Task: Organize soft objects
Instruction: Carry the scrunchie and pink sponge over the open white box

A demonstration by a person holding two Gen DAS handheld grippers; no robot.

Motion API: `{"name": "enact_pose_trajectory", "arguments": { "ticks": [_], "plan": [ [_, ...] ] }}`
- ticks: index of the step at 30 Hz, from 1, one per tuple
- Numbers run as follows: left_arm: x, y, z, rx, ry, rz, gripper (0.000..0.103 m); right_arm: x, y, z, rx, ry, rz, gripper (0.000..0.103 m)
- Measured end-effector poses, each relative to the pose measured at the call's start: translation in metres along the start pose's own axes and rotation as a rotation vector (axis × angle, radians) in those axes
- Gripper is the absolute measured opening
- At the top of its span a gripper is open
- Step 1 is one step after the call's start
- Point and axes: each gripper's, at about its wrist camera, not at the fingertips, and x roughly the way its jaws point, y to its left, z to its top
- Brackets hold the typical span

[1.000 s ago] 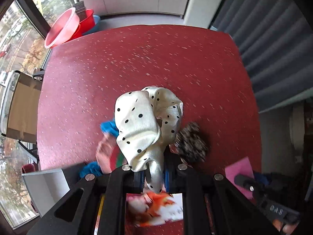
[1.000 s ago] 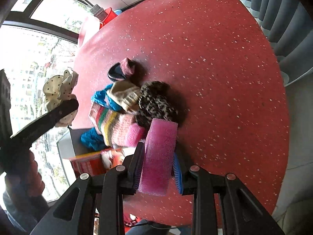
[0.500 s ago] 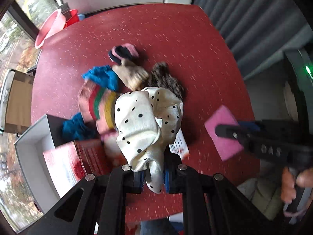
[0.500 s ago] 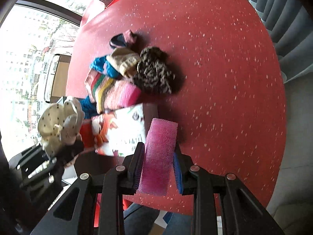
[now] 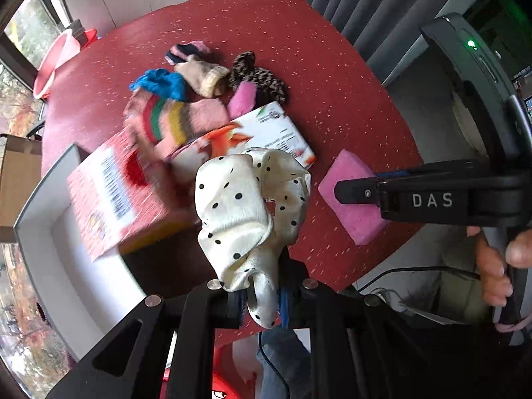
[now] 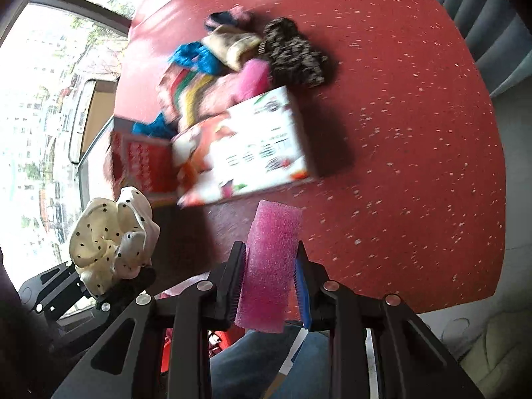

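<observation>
My left gripper [image 5: 262, 302] is shut on a cream polka-dot scrunchie [image 5: 246, 206], held above the near edge of the red table [image 5: 332, 76]; the scrunchie also shows in the right wrist view [image 6: 113, 236]. My right gripper [image 6: 271, 276] is shut on a pink sponge [image 6: 271, 262], which also shows in the left wrist view [image 5: 352, 196]. A pile of soft things lies on the table: a striped sock [image 5: 173, 123], a blue scrunchie [image 5: 159, 83], a beige sock [image 5: 202, 76], a leopard scrunchie [image 5: 262, 76].
A red and white printed box [image 5: 139, 186] with an open flap [image 6: 252, 149] stands at the table's near left. A white tray [image 5: 43, 206] sits beside it. A pink basin [image 5: 56, 63] is beyond the far left corner. Grey curtains [image 5: 365, 3] hang on the right.
Both grippers have pulled back and up from the pile, toward the table's near edge. The box and pile now lie farther ahead. Both grips are unchanged.
</observation>
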Motion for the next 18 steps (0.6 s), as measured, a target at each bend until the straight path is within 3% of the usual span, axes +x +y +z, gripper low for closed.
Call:
{"name": "enact_pose_trajectory", "arguments": {
  "ticks": [6,18],
  "plan": [
    [-0.020,0.032,-0.033,-0.068,-0.034,0.013,0.016,0.009,0.047,-0.015,-0.080,0.006,0.003,0.030],
    [-0.040,0.112,-0.089,-0.330,-0.100,0.055,0.016,0.033,0.139,-0.037,-0.285,0.048,0.000,0.030]
  ]
}}
